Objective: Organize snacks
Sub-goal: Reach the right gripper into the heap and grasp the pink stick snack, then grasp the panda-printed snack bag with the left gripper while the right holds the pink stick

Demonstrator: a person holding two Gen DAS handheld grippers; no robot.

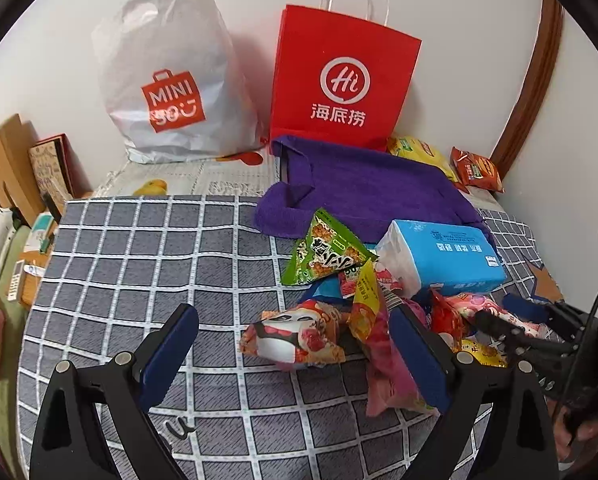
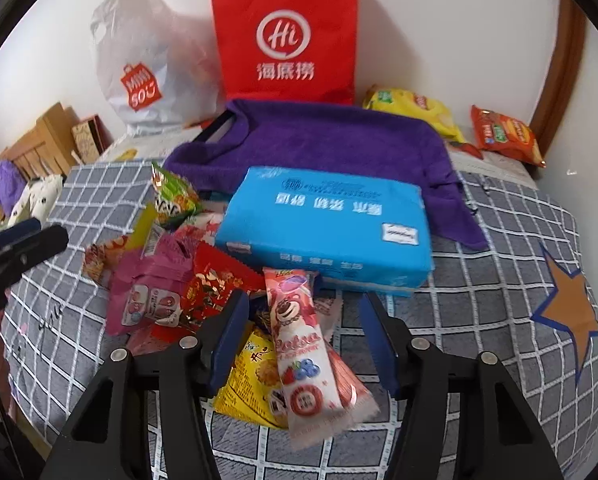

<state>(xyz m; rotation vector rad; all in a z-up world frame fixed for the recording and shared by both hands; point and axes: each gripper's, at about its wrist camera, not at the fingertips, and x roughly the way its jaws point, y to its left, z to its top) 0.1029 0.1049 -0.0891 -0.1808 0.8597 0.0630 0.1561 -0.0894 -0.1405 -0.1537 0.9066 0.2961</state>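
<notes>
A heap of snack packets lies on a grey checked bedspread (image 1: 139, 248). My left gripper (image 1: 293, 320) is open, and an orange-and-white packet with a face print (image 1: 295, 336) lies between its fingers, touched by neither. A green triangular packet (image 1: 323, 252) leans behind it. My right gripper (image 2: 303, 304) hovers over the heap. A long pink-and-white strawberry wafer packet (image 2: 303, 344) lies between its pads, which stand clear of it. Beneath that packet is a yellow one (image 2: 251, 380). The right gripper's fingers (image 1: 511, 332) also show at the right edge of the left wrist view.
A blue tissue pack (image 2: 327, 224) lies behind the heap on a purple cloth (image 2: 331, 140). A red paper bag (image 2: 287, 36) and a white plastic bag (image 2: 147, 68) stand against the wall. Yellow (image 2: 415, 110) and red (image 2: 503, 136) snack bags lie at the back right.
</notes>
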